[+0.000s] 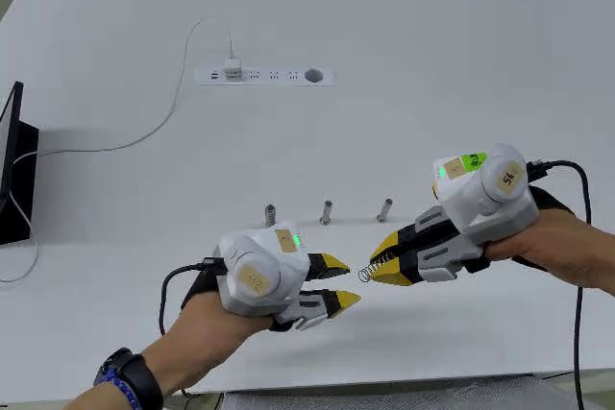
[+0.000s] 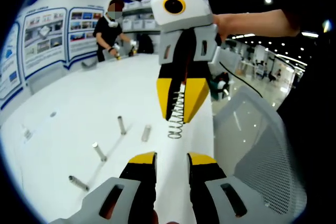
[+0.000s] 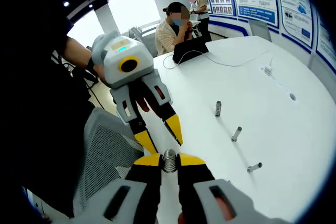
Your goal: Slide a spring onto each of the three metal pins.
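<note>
Pinching one end of a spring (image 1: 365, 273) between its pressed-in yellow tips, the right hand-held gripper (image 1: 380, 264) hung over the near part of the white counter (image 1: 404, 64). Most of the coil jutted out past the jaws toward the left hand-held gripper (image 1: 352, 280). In the right gripper view the spring (image 3: 168, 158) sat end-on between that hand-held gripper's (image 3: 169, 162) own tips. The left hand-held gripper (image 3: 160, 136) faced it head-on, close in front.

The left hand-held gripper's jaws were spread apart. In the left gripper view its (image 2: 172, 160) tips flanked an open gap. The spring (image 2: 176, 127) hung from the right hand-held gripper (image 2: 178, 114) with its free end just short of that gap.

Beyond the two hand-held grippers, three pins stood in a row on the counter. The left pin (image 1: 270, 215) appeared to carry a coil around it. The middle pin (image 1: 327, 212) and the right pin (image 1: 384, 209) showed bare metal. In the right gripper view the coiled one was the farthest pin (image 3: 218, 108).

Farther back lay a white power strip (image 1: 264, 75), its cable trailing off to the left. A dark monitor (image 1: 14, 165) stood at the left edge of the counter.
</note>
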Available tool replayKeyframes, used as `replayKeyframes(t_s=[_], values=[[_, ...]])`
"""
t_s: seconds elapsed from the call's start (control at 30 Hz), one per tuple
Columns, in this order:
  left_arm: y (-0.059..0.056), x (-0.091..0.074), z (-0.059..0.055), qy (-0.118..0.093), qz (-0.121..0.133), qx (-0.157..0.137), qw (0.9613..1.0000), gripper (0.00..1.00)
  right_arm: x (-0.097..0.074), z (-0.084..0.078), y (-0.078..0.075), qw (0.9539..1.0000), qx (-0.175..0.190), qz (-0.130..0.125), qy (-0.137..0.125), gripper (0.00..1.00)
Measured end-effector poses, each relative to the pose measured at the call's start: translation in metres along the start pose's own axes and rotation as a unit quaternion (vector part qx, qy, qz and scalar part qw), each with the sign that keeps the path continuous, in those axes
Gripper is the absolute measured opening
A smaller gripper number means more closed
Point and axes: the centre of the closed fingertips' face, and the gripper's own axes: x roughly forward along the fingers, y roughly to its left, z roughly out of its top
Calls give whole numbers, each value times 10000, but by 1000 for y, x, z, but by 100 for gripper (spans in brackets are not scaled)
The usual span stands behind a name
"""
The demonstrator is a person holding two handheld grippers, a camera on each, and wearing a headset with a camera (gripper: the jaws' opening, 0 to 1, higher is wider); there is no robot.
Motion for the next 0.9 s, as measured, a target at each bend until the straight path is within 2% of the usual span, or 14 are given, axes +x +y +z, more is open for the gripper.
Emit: replayKeyframes(t_s=[0.27, 0.57, 0.9], values=[[17, -7, -11, 37, 319, -214, 9993, 27, -1, -13, -9, 9997, -10, -230, 78, 13], [36, -18, -21, 75, 648, -433, 9969, 32, 1, -30, -26, 9974, 92, -619, 357, 13], [50, -27, -25, 62, 922, -581, 9940, 36, 1, -34, -44, 9951, 135, -867, 462, 13]])
